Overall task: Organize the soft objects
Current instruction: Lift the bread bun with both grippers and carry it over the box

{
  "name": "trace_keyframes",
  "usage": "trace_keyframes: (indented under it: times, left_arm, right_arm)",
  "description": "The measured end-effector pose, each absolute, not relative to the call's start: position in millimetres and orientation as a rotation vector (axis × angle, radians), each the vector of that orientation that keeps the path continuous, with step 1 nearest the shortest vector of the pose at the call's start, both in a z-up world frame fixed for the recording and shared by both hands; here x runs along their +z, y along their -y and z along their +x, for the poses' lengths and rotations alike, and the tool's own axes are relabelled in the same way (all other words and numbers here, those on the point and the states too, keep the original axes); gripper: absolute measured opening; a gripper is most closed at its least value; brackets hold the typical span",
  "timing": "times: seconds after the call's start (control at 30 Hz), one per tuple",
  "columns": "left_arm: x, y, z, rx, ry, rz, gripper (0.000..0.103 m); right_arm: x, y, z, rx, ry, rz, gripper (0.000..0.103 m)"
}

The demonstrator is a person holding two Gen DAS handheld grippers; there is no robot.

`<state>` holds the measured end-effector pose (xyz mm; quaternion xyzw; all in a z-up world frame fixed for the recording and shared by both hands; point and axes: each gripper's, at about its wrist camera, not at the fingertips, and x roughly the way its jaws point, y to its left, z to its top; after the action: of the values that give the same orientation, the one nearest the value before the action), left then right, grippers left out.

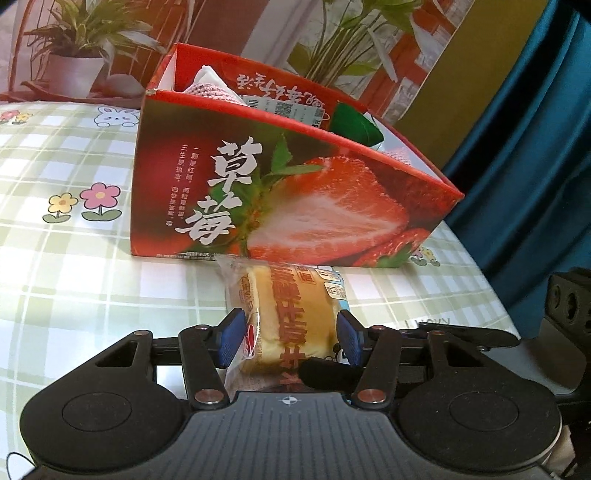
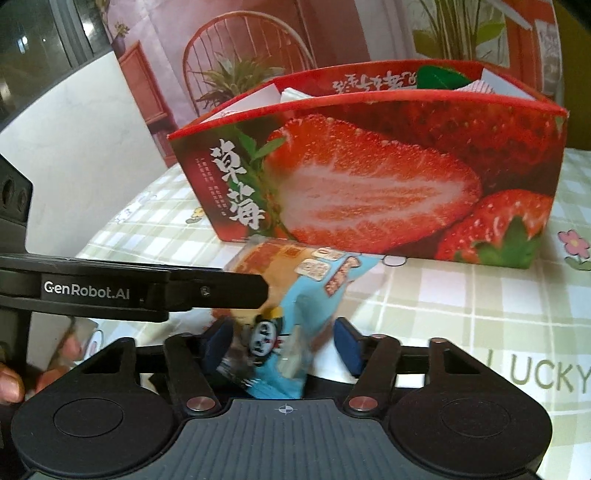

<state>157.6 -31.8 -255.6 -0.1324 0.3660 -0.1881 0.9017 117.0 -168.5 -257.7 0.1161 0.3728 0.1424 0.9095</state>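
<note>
A wrapped sponge cake [image 1: 291, 306] in a clear and blue packet lies on the checked tablecloth, just in front of the red strawberry box [image 1: 295, 192]. My left gripper [image 1: 290, 326] is shut on it, with the blue pads [image 1: 231, 334] pressing both sides of the cake. In the right wrist view the packet's blue end [image 2: 280, 325] lies between the fingers of my right gripper [image 2: 280, 334]. Its left pad [image 2: 218, 343] touches the wrapper. A gap shows beside the right pad, so the jaws stand open around it. The left gripper's black body [image 2: 147, 291] crosses from the left.
The strawberry box [image 2: 369, 177] holds a pink knit piece [image 1: 210, 90], white cloth, a labelled packet and green cloth [image 1: 354, 123]. A person's hand [image 2: 11, 380] shows at lower left. A picture backdrop [image 1: 258, 33] stands behind the box. A blue curtain [image 1: 524, 147] hangs past the table's right edge.
</note>
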Motion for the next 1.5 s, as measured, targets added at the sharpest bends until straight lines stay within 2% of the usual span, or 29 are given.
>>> trace_keyframes:
  times: [0.03, 0.3, 0.87, 1.5]
  left_arm:
    - [-256, 32, 157, -0.388, -0.756, -0.272, 0.056]
    - [-251, 33, 154, -0.387, -0.740, -0.272, 0.056]
    - [-204, 40, 140, -0.424, -0.619, -0.229, 0.056]
    - [-142, 41, 155, -0.448, -0.488, -0.207, 0.057]
  right_arm:
    - [-258, 168, 117, 0.304, -0.768, 0.243, 0.049]
    - [-257, 166, 114, 0.313, -0.746, 0.236, 0.045]
    - [-223, 168, 100, 0.304, -0.632, 0.195, 0.044]
    - [-152, 173, 111, 0.311, -0.472, 0.059, 0.044]
